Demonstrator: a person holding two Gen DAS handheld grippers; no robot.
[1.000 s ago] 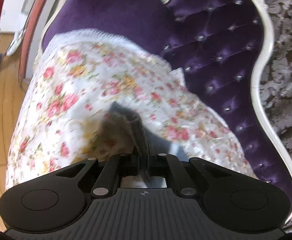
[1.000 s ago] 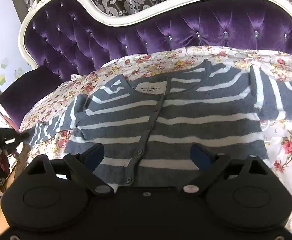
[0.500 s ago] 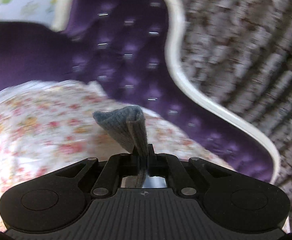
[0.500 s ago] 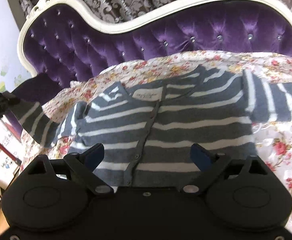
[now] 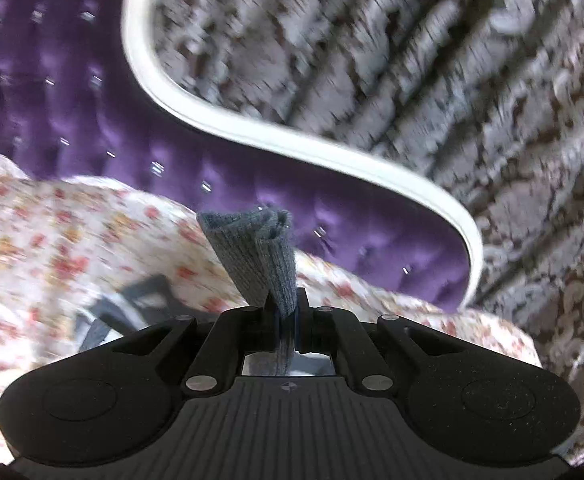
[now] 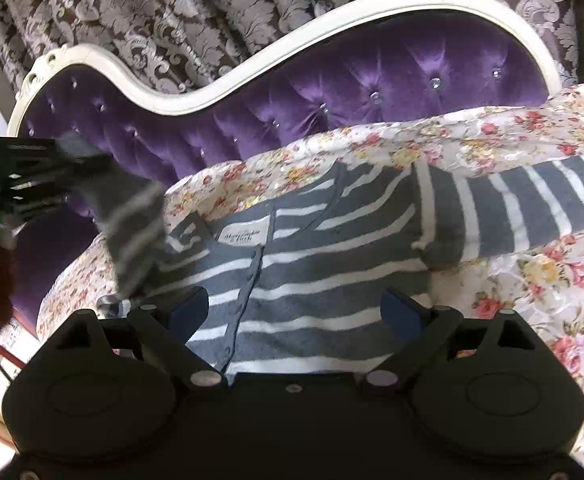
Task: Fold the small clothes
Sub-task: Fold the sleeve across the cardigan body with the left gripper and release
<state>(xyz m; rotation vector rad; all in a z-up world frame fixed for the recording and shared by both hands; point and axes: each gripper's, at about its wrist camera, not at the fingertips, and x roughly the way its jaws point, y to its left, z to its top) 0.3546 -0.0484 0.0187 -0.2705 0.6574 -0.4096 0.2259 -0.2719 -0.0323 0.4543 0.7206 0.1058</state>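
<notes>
Your left view smears with motion blur across the curtain (image 5: pixel 432 60) and bedspread (image 5: pixel 51 240); your right view is sharper, evenly lit, edges bowed.

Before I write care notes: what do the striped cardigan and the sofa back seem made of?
Striped cardigan: soft matte knit, perhaps cotton or wool; ribbed stitches show on the cuff. Sofa back: purple velvet-like plush, shiny, tufted with glinting studs; glossy cream frame, material unclear.

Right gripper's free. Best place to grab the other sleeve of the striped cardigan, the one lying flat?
Probably the far cuff end of the flat sleeve, coming down from above with the open right gripper. It lies stretched out on the floral cover, so an edge pinch at the end lets it swing over the cardigan body, mirroring the left gripper, which is shut on the other sleeve's cuff.
</notes>
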